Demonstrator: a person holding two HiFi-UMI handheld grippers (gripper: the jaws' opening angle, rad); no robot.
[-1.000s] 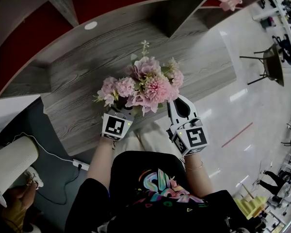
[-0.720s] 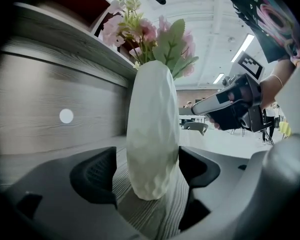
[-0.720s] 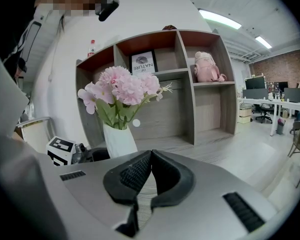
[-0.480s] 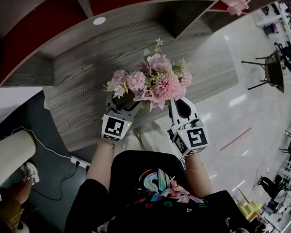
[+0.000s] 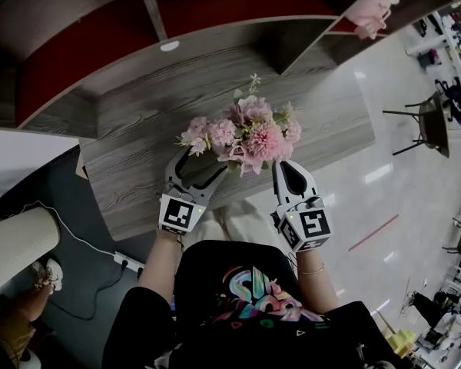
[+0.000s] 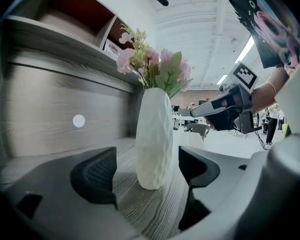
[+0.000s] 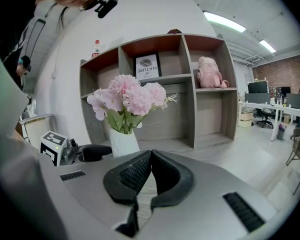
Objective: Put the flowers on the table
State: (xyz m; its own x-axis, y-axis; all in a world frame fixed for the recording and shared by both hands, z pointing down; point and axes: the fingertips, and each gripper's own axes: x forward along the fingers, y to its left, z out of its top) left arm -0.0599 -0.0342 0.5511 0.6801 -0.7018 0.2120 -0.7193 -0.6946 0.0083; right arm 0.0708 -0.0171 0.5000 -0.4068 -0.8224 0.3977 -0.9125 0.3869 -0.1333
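Observation:
A bunch of pink flowers (image 5: pixel 246 131) in a white textured vase (image 6: pixel 154 139) stands upright on the grey wooden table (image 5: pixel 138 129). My left gripper (image 5: pixel 202 160) is open, with the vase between its jaws and a gap on each side; the dark pads (image 6: pixel 96 176) do not touch it. In the head view the blooms hide the vase. My right gripper (image 5: pixel 281 167) is shut on nothing, just right of the flowers near the table's front edge. In the right gripper view, the flowers (image 7: pixel 126 98) stand ahead on the left, beyond the shut jaws of the right gripper (image 7: pixel 150 156).
A shelf unit rises behind the table, holding a framed print (image 7: pixel 147 67), a pink plush toy (image 7: pixel 211 72) and a bottle (image 7: pixel 95 49). A small white round disc (image 5: pixel 169 46) lies at the table's back. A white lamp shade (image 5: pixel 15 248) and a cable (image 5: pixel 84 248) sit at the lower left.
The flowers moved farther in over the table and now stand on it. My left gripper opened and let go of the vase. The right gripper stayed shut alongside.

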